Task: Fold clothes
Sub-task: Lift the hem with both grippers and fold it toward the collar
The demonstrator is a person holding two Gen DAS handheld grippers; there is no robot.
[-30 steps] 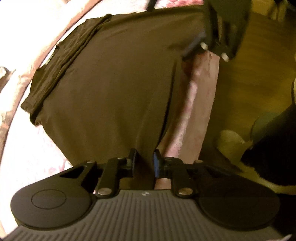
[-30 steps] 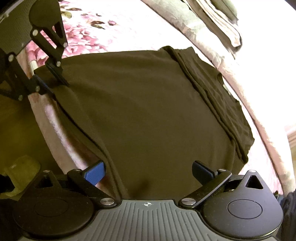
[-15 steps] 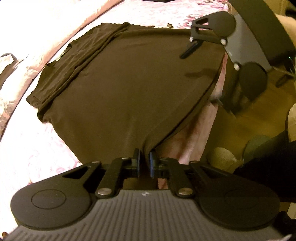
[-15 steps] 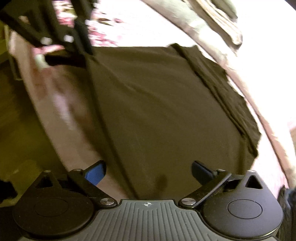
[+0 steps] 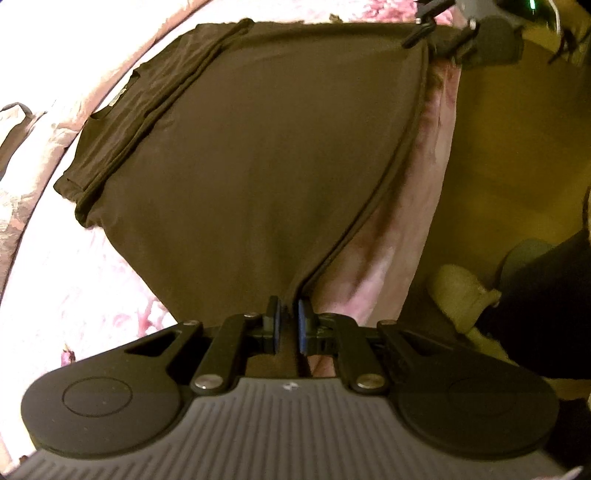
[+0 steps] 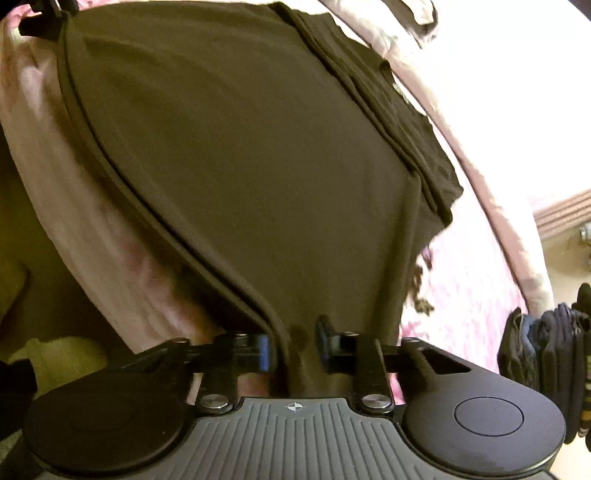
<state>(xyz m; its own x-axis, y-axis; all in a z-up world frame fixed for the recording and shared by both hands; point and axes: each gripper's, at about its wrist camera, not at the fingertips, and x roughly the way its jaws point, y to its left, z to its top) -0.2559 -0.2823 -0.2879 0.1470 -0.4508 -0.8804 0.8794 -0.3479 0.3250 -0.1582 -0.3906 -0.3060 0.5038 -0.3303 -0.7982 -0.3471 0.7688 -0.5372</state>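
A dark brown shirt (image 5: 266, 155) lies on a white bedsheet (image 5: 74, 288) with pink floral print; floor (image 5: 517, 155) yellowish.

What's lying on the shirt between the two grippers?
Nothing: between the left gripper and the right gripper runs only the dark shirt's bare hem, seen in the left wrist view.

Right gripper (image 6: 293, 347) pinching the dark shirt (image 6: 240, 155)

Its jaws have just been closing, fabric bunched between them; the shirt spreads ahead of the fingers across the pink floral bedspread (image 6: 461, 288).
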